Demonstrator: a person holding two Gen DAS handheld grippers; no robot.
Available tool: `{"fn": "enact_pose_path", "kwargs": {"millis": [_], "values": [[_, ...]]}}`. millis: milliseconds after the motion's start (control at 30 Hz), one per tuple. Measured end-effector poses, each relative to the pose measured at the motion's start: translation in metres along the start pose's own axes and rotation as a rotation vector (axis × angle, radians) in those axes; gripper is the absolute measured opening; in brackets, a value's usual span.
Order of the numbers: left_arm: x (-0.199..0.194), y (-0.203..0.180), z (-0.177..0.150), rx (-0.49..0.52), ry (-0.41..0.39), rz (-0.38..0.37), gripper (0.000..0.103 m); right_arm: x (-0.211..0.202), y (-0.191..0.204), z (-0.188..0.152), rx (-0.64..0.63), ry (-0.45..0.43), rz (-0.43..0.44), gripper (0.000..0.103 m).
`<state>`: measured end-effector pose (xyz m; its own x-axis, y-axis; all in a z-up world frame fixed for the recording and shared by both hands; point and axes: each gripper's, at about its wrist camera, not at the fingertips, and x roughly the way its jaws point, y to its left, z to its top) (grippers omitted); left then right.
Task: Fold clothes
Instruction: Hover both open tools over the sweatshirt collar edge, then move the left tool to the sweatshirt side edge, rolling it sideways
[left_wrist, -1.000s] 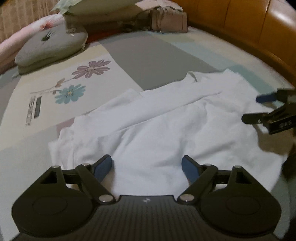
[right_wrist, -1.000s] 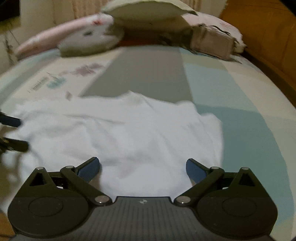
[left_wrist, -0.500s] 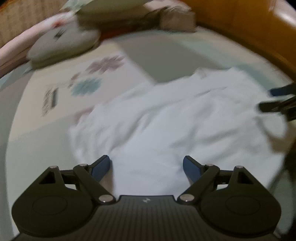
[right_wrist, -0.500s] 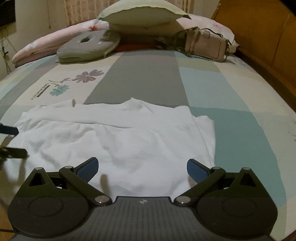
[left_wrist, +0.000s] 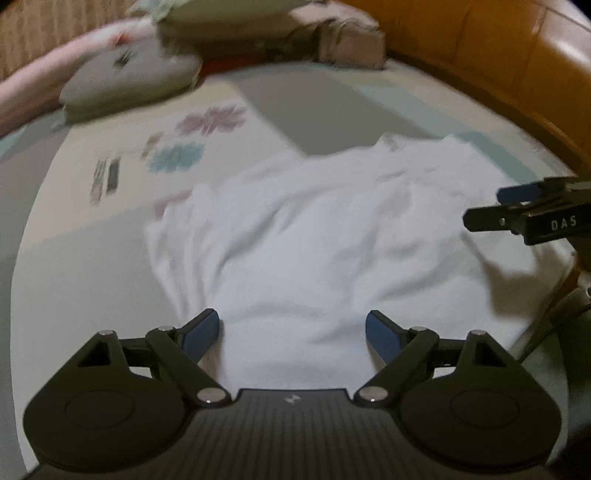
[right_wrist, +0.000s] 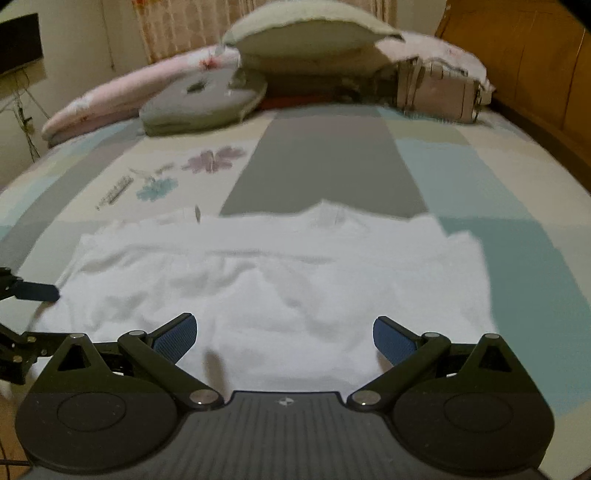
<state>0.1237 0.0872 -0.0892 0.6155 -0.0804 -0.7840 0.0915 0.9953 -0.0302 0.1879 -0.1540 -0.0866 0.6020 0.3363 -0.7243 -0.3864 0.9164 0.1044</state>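
Your left gripper (left_wrist: 292, 329) is spread wide, blue pads apart, with nothing pinched between them — only the near hem of the white cotton T-shirt (left_wrist: 325, 236) shows in the gap. Your right gripper (right_wrist: 284, 334) is spread just as wide, and it too is empty over the near edge of that shirt (right_wrist: 273, 280).

The shirt lies flat on the bed with the patchwork cover of grey, cream and pale teal panels (right_wrist: 325, 162), collar end away from you and hem end towards you. From the right wrist view the body looks fairly smooth, with soft wrinkles across the middle and one side edge running straight along the teal panel. From the left wrist view the cloth bunches into pleats beside your left pad.

Each gripper catches the other at the frame's edge: your right one (left_wrist: 517, 214) pokes in over the shirt's side in the left view, your left one (right_wrist: 22, 317) sits at the opposite side in the right view — so you're at the two near corners.

Beyond the shirt, printed flowers (right_wrist: 214, 160) mark the cream panel. At the head of the bed sit a flat grey cushion (right_wrist: 203, 101), a pale green pillow (right_wrist: 310, 35) and a beige handbag (right_wrist: 443, 90). Both views are a little blurred.
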Motion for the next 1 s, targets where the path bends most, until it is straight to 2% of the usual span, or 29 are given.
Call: {"fn": "enact_pose_path", "kwargs": {"millis": [67, 100, 167, 367, 500, 567, 667, 833, 1000], "values": [[-0.005, 0.003, -0.003, -0.009, -0.012, -0.016, 0.087, 0.013, 0.000, -0.005, 0.010, 0.048, -0.054, 0.103], [-0.009, 0.003, -0.002, -0.004, -0.023, -0.019, 0.087, 0.011, 0.001, -0.005, 0.003, 0.044, -0.067, 0.103], [-0.019, 0.003, 0.000, 0.007, -0.048, -0.025, 0.087, 0.004, 0.005, -0.004, -0.001, 0.041, -0.057, 0.103], [-0.028, 0.002, -0.001, 0.007, -0.063, -0.104, 0.087, -0.019, 0.012, -0.004, 0.009, 0.053, 0.034, 0.103], [-0.021, -0.001, -0.013, 0.008, -0.015, -0.089, 0.087, -0.024, 0.006, -0.016, 0.132, 0.170, 0.196, 0.103], [-0.021, -0.002, -0.018, 0.012, -0.011, -0.077, 0.087, -0.023, 0.005, -0.027, 0.174, 0.232, 0.239, 0.103], [-0.025, -0.004, -0.018, 0.017, -0.016, -0.067, 0.087, -0.029, 0.008, -0.040, 0.167, 0.252, 0.248, 0.103], [-0.032, -0.009, -0.016, 0.027, -0.037, -0.059, 0.087, -0.043, 0.015, -0.037, 0.159, 0.259, 0.274, 0.103], [-0.026, -0.012, -0.018, 0.022, -0.017, -0.065, 0.087, -0.031, 0.023, -0.045, 0.165, 0.309, 0.273, 0.103]]}}
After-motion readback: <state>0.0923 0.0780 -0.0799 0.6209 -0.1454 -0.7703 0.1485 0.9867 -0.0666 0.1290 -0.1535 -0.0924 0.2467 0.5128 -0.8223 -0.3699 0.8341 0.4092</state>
